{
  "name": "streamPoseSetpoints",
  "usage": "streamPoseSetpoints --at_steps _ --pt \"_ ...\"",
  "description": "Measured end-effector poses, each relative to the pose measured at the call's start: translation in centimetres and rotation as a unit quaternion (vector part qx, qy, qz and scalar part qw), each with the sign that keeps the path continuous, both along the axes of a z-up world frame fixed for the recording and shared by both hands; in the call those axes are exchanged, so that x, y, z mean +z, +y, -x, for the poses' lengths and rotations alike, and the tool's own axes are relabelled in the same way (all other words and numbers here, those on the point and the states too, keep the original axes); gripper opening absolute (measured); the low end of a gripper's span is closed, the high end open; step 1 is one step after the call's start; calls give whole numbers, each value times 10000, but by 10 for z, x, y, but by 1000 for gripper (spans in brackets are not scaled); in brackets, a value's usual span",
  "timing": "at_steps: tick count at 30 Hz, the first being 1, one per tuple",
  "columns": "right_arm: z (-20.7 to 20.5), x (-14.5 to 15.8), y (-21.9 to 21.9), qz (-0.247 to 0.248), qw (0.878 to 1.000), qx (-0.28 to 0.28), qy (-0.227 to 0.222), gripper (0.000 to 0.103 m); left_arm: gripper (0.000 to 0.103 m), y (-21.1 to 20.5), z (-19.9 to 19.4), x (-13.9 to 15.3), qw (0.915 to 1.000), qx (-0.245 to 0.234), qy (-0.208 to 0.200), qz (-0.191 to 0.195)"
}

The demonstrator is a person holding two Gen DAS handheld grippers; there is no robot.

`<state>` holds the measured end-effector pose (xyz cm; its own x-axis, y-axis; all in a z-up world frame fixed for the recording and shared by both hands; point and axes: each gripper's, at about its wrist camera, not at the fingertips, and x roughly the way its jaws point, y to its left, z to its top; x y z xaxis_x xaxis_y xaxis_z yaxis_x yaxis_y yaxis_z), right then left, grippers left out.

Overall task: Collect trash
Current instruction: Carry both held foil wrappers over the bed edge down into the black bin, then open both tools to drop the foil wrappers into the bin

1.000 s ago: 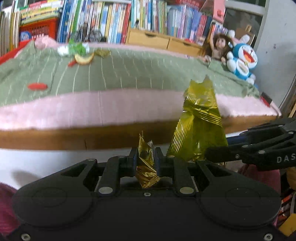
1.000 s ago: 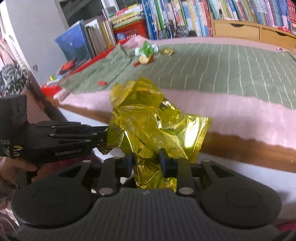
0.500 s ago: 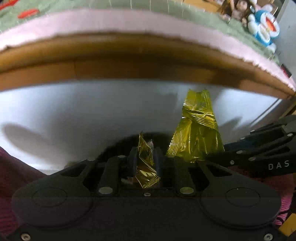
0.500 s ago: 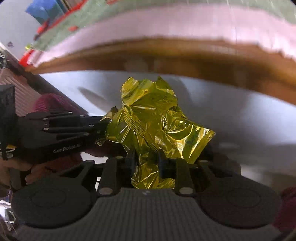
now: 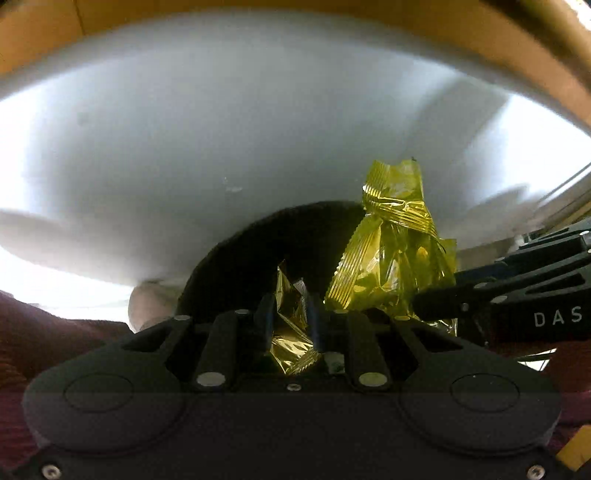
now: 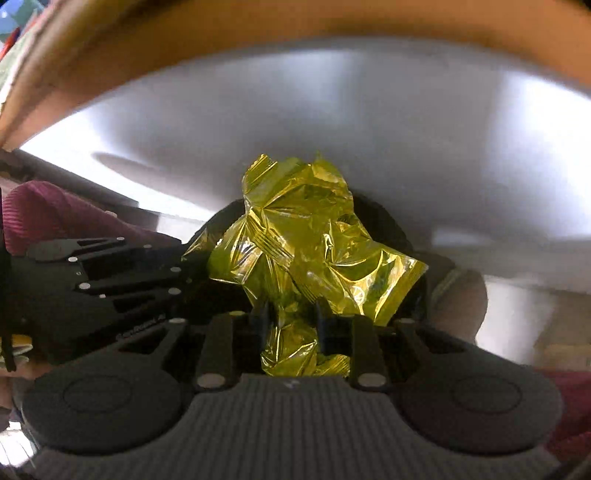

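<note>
- Left gripper: jaws narrow, pinched on a small gold wrapper, centre-bottom of the left wrist frame.
- Right gripper: jaws narrow, clamped on the lower neck of a large crumpled gold wrapper, centre of the right wrist frame.
- In the left view the large wrapper sits right of centre, with the right gripper's fingers coming in from the right edge and touching its base.
- In the right view the left gripper enters from the left edge, tips just beside the large wrapper.
- Dark round opening directly behind both wrappers, mid-frame; looks like a bin mouth, can't confirm.
- White surface fills the upper half; wooden edge arcs along the top.
- Progress, my read: both pieces picked and carried over the dark opening. Release not yet done. Whether more trash remains elsewhere can't be told from these views.
- Orientation: large wrapper's long axis roughly vertical in frame, crimped end up, pinched end down. Small wrapper also stands upright between the jaws, tip pointing to the top of the frame.
</note>
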<state>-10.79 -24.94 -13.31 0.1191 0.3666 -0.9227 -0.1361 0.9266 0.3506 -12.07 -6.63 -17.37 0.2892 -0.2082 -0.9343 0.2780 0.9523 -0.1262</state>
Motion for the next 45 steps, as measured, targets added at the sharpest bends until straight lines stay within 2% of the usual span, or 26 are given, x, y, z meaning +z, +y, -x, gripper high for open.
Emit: streamPoseSetpoints --at_steps 6,12,17,18,19,20,23,27,36,45 --pt "-3 -17 0 95 9996 -126 230 30 19 -5 -8 -17 9996 32 268 -48" --pt "0 -19 -1 57 9995 -160 261 32 19 -9 -8 -27 9992 36 374 -115" --pt "-3 -21 -3 55 9995 -166 254 39 20 -6 -8 -25 9990 84 406 -135" --pt "-2 -22 -2 65 9995 -167 243 42 25 -6 -8 -25 9990 92 409 -149" --pt "-2 -24 -2 84 9996 -157 226 52 28 -5 -8 -26 9990 95 420 -146" --pt "0 -26 -3 95 9996 -147 199 55 34 -6 -8 -27 9989 105 435 -146" --pt "1 -25 -4 93 9997 -159 157 59 40 -6 -7 -26 9987 125 464 -152" --pt "3 -22 -5 100 9997 -192 107 62 53 -6 -7 -26 9985 151 492 -204" --pt "6 -17 -6 123 9997 -228 53 65 65 -5 -6 -23 9980 161 515 -337" --pt "6 -17 -7 132 9996 -249 33 67 72 -6 -5 -21 9981 149 481 -367"
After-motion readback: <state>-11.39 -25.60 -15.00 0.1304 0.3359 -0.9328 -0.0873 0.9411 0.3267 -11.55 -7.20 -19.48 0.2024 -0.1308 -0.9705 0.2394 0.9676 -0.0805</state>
